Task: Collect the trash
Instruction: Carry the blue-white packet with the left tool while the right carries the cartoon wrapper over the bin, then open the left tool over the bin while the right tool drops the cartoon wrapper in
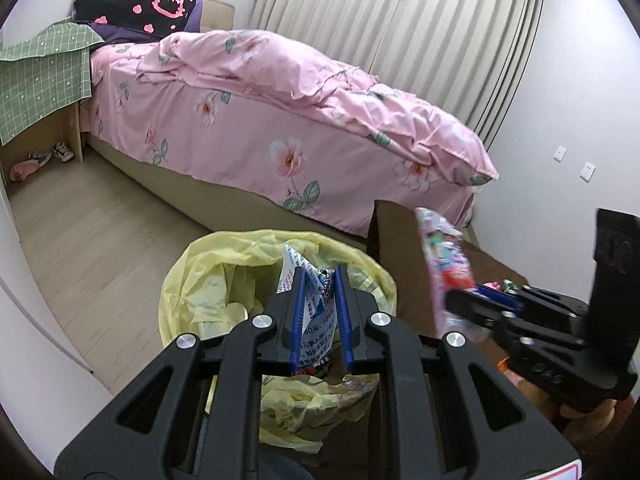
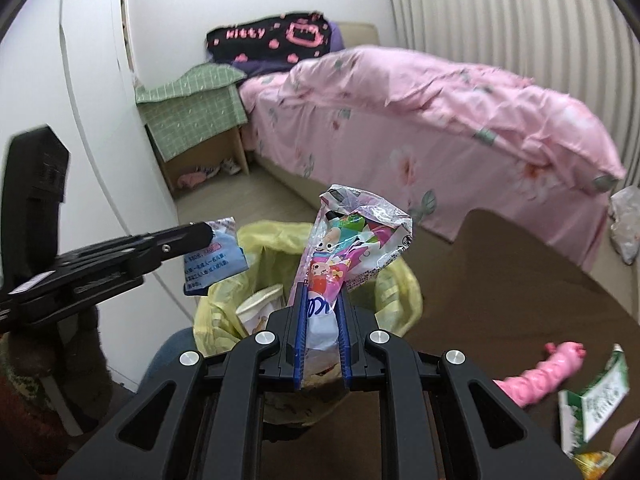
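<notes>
A bin lined with a yellow bag (image 1: 224, 268) (image 2: 276, 240) stands on the floor beside the brown table. My left gripper (image 1: 319, 276) (image 2: 208, 236) hangs over the bin's mouth, shut on a blue-and-white printed wrapper (image 1: 316, 304) (image 2: 216, 260). To the right of it my right gripper (image 2: 323, 292) (image 1: 464, 300) is shut on a pink cartoon-printed snack wrapper (image 2: 352, 240) (image 1: 444, 256), held upright just above the bin's near rim. Crumpled trash and a pale cup (image 2: 258, 308) lie inside the bag.
A brown table (image 2: 500, 280) carries a pink toy (image 2: 536, 376) and a green-and-white carton (image 2: 596, 396). A bed with pink floral bedding (image 1: 280, 120) fills the far side, with a bedside stand under green cloth (image 1: 44, 80). A white bag (image 2: 626, 224) lies by the bed's foot.
</notes>
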A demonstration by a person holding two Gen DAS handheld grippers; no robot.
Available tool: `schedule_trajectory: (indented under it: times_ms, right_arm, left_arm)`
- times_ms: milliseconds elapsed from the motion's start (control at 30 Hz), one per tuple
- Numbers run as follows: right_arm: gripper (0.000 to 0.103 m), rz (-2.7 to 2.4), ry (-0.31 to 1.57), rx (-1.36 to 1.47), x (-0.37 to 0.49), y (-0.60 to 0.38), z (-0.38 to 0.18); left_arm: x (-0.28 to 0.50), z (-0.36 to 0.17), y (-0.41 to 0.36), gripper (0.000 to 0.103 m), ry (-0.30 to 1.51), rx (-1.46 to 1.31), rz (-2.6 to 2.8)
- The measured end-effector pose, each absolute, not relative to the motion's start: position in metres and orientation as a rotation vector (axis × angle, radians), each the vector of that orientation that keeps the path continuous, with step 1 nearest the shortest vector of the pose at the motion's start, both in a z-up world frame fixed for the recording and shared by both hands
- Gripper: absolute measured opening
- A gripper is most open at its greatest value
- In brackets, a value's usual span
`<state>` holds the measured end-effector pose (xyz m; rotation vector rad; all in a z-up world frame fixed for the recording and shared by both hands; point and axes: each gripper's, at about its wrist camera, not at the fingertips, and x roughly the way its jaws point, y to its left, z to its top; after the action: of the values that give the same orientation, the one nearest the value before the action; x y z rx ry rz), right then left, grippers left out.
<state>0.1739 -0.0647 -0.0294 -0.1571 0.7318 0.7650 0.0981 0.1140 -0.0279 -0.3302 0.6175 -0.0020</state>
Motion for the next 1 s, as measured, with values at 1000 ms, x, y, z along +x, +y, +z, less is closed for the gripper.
schedule_trajectory:
  times_ms: [1000]
  right_arm:
    - [0.036, 0.819, 0.862, -0.083, 0.212, -0.061, -0.066]
  left_arm:
    - [0.118, -0.042, 0.129, 0.034, 0.666, -0.391, 0.053]
